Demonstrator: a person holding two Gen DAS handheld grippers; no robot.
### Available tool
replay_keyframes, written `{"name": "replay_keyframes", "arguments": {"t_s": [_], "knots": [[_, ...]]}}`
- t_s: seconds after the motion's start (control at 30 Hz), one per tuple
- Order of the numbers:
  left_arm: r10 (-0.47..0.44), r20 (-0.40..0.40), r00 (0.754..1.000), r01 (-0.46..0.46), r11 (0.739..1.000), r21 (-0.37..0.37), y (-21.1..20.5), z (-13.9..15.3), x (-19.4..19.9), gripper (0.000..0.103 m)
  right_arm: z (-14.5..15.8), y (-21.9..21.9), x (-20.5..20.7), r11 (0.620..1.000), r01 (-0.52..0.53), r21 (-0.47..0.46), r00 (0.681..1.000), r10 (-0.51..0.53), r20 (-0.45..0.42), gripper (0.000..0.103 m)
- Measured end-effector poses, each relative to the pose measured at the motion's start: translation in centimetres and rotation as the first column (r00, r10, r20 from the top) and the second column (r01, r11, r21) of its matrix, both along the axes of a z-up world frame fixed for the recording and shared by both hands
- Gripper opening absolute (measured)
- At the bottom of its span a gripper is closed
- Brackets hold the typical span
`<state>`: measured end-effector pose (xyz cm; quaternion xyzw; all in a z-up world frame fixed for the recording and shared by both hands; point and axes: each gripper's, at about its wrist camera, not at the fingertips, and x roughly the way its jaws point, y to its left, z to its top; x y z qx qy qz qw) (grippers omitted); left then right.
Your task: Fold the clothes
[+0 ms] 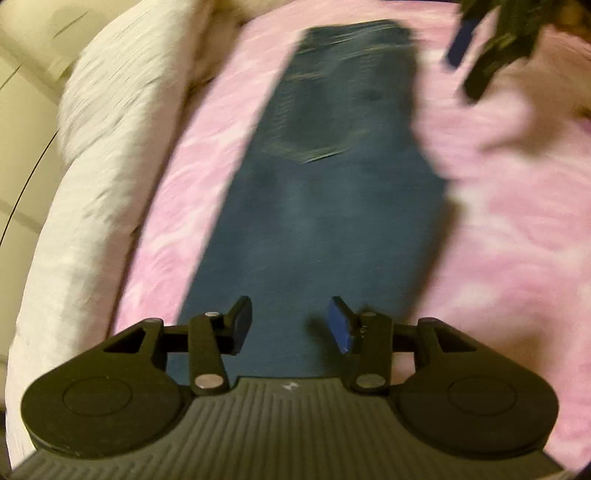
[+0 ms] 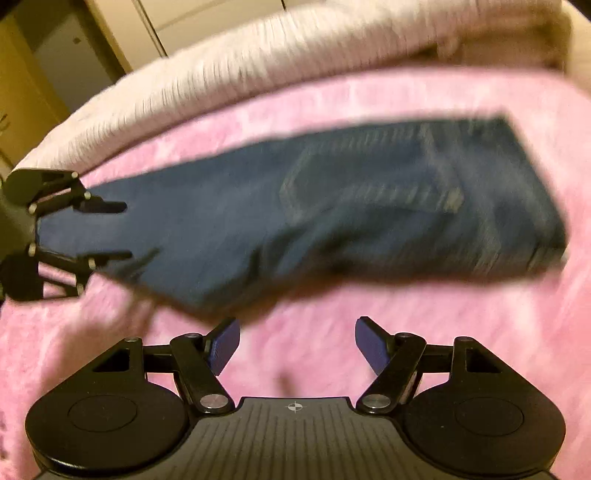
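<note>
Tongs in the foreground of both wrist views stand released, their blue-padded fingers spread apart and gripping nothing. The left tongs [image 1: 291, 325] hang over the narrow near end of a pair of dark blue jeans [image 1: 325, 192], with denim showing in the gap between the pads; motion blur makes it impossible to tell whether the fingers touch the cloth. The right tongs [image 2: 295, 347] sit over bare pink blanket [image 2: 443, 332], just short of the long near edge of the jeans [image 2: 332, 206].

The jeans lie folded lengthwise into one long strip on the fuzzy pink blanket [image 1: 517, 240] that covers the bed. Seen from the left wrist, the strip runs straight away from the camera, a stitched back pocket [image 1: 314, 122] facing up past its middle and the wider waist end farthest off. Seen from the right wrist, the same strip crosses the frame, leg end at the left, waist end at the right.

The left tongs [image 2: 122, 230] appear at the left edge of the right view, fingers apart at the leg end. The right tongs [image 1: 469, 59] appear at the upper right of the left view, blurred, above the blanket beside the waist end.

Beyond the pink blanket lies a white ribbed coverlet [image 2: 258, 74], and past it pale cupboard doors [image 2: 207, 22].
</note>
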<state>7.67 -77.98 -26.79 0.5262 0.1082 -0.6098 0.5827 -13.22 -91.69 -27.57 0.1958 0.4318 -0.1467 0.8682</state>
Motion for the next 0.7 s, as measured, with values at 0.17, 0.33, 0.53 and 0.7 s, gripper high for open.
{"name": "replay_keyframes", "arguments": {"t_s": [0.17,0.33,0.53,0.7], "knots": [[0.212,-0.155,0.965,-0.21,0.977,0.027,-6.8,-0.3,6.3,0.042,2.9,-8.5,1.1,0.987,0.015,-0.161,1.0,-0.013,0.019,0.073],[0.31,-0.229,0.923,-0.298,0.951,0.083,-11.8,-2.4,8.9,0.041,1.5,-20.3,4.3,0.981,0.079,-0.177,0.997,-0.082,-0.012,0.073],[0.274,-0.194,0.942,-0.24,0.954,0.181,-14.3,-4.2,9.8,0.032,-0.8,-24.8,5.7,0.996,0.065,-0.066,0.998,-0.066,-0.024,0.062],[0.165,-0.132,0.977,-0.126,0.957,0.26,-14.8,-4.3,9.4,0.004,-2.4,-27.5,6.6,0.999,0.046,0.021,0.999,-0.045,-0.023,0.03]]}}
